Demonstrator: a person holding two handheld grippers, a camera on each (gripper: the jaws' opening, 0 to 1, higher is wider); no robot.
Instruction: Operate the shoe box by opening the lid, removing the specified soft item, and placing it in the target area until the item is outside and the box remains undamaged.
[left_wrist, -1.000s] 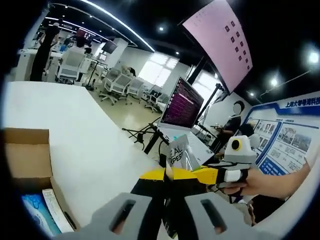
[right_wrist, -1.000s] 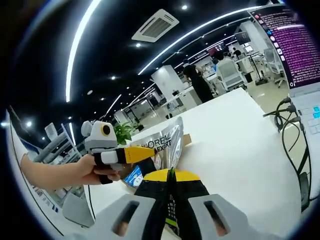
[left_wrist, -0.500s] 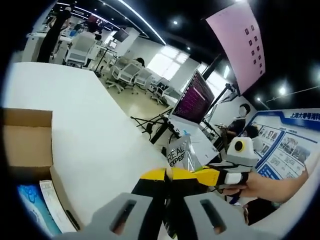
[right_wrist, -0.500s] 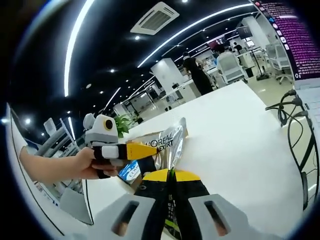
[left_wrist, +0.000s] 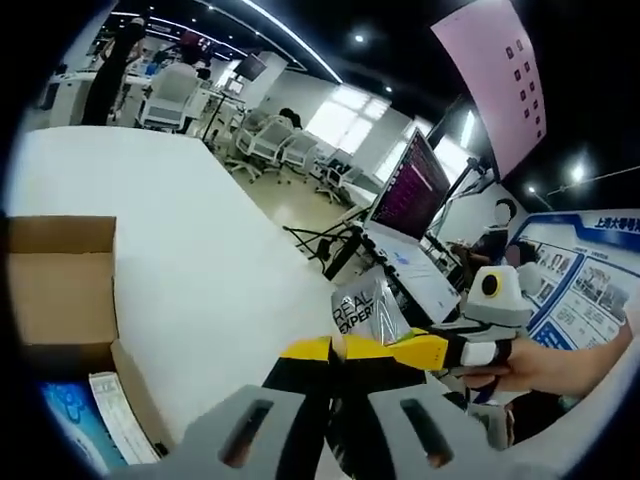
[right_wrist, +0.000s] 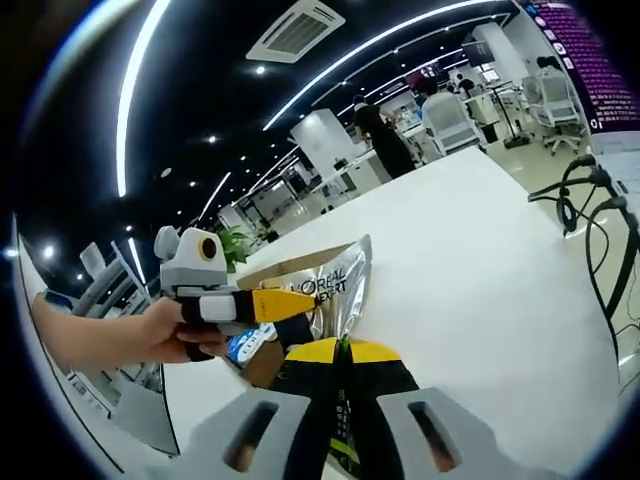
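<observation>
Left gripper view: the left gripper (left_wrist: 333, 350) has its yellow-tipped jaws closed together on the lower edge of a silver foil pouch (left_wrist: 366, 310), which stands above the white table (left_wrist: 190, 250). The right gripper (left_wrist: 440, 347), held in a hand (left_wrist: 540, 365), pinches the same pouch from the right. The open cardboard shoe box (left_wrist: 60, 290) lies at lower left, its printed contents partly visible; the pouch is outside it. A laptop (left_wrist: 410, 205) stands beyond. Right gripper view: the right gripper's jaws are clamped on the pouch (right_wrist: 340, 285), with the left gripper (right_wrist: 275, 303) gripping it from the left, in front of the box (right_wrist: 285, 268).
</observation>
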